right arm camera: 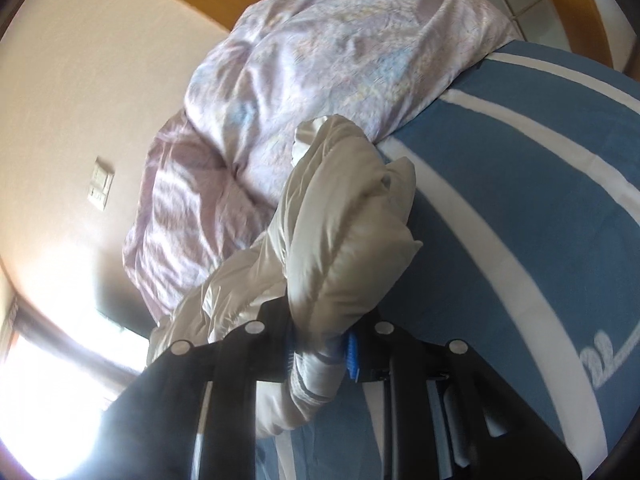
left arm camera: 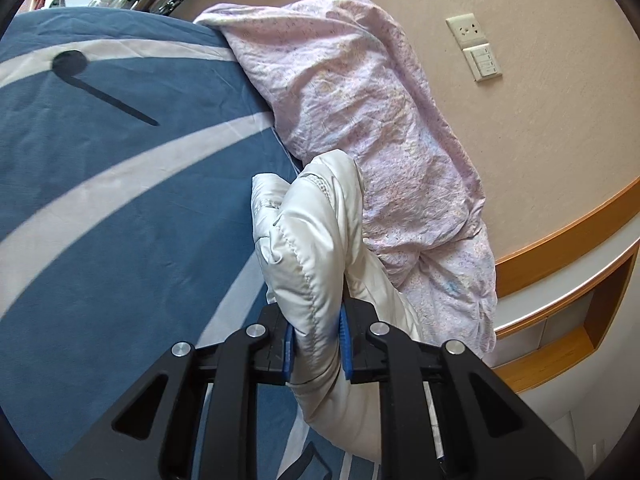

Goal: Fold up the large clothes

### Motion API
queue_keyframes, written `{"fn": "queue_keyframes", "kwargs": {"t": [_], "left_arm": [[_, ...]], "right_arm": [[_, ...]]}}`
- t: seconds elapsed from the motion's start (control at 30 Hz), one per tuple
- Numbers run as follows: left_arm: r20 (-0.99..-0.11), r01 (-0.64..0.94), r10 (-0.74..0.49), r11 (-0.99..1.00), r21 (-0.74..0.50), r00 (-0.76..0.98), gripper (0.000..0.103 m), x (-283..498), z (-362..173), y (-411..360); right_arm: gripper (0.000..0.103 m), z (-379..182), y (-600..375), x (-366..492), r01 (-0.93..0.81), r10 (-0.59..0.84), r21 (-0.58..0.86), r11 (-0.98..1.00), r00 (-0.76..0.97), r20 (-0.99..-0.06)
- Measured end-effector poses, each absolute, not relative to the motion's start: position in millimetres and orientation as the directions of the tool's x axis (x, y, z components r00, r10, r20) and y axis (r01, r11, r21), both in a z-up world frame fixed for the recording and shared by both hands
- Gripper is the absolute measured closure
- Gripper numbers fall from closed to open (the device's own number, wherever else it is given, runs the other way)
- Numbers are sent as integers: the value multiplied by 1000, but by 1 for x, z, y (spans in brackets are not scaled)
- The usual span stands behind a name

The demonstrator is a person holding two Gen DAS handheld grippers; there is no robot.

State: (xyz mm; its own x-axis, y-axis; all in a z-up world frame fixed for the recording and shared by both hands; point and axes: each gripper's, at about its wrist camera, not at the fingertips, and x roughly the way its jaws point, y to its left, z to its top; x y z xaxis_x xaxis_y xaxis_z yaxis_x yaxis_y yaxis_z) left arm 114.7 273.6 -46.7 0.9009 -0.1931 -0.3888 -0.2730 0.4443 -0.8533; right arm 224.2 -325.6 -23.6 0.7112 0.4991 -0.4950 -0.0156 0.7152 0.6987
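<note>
White padded jacket (left arm camera: 316, 240), quilted with stitched seams, bunched and lifted above the blue bedcover (left arm camera: 120, 200), held at two places. In the left wrist view, a thick fold of the jacket clamped between the blue pads (left arm camera: 346, 344) of the left gripper (left arm camera: 318, 346), jaws pressed tight into the fabric from both sides. The fold stands up beyond the fingers, then hangs down under the gripper toward the bedcover. In the right wrist view, another bunched part of the same jacket (right arm camera: 344, 220) pinched by the right gripper (right arm camera: 322, 354), blue pads (right arm camera: 353, 356) closed on a cuff-like edge with a grey band; view blurred, so finer detail not clear. More of the jacket trailing to the left and below the black gripper body.

Just beside the jacket, a crumpled pink-lilac duvet (left arm camera: 360, 100) with a faint pattern, lying along the edge of the bed against the wall (left arm camera: 540, 128). Bedcover blue with broad white curved stripes and a dark lollipop-like shape (left arm camera: 72, 66). On the beige wall, a socket (left arm camera: 466, 32) and a switch plate (left arm camera: 484, 62) just under it. Lower right, a wooden ledge (left arm camera: 560, 236) with a white shelf below. Far upper left, clutter on a glass surface, too small to tell.
</note>
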Motion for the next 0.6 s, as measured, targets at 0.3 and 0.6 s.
{"fn": "queue_keyframes", "kwargs": {"t": [0.3,0.6], "left_arm": [[-394,-307,-169,387,-869,903,87,44,-65,290],[-434,-349,-145,399,-848,889,63,32,-87,288]], "right_arm": [[83,-39,-305,162,-85,515,625,776,658,-550],[32,-30,-311,135,40,227,394,918,762,-606]]}}
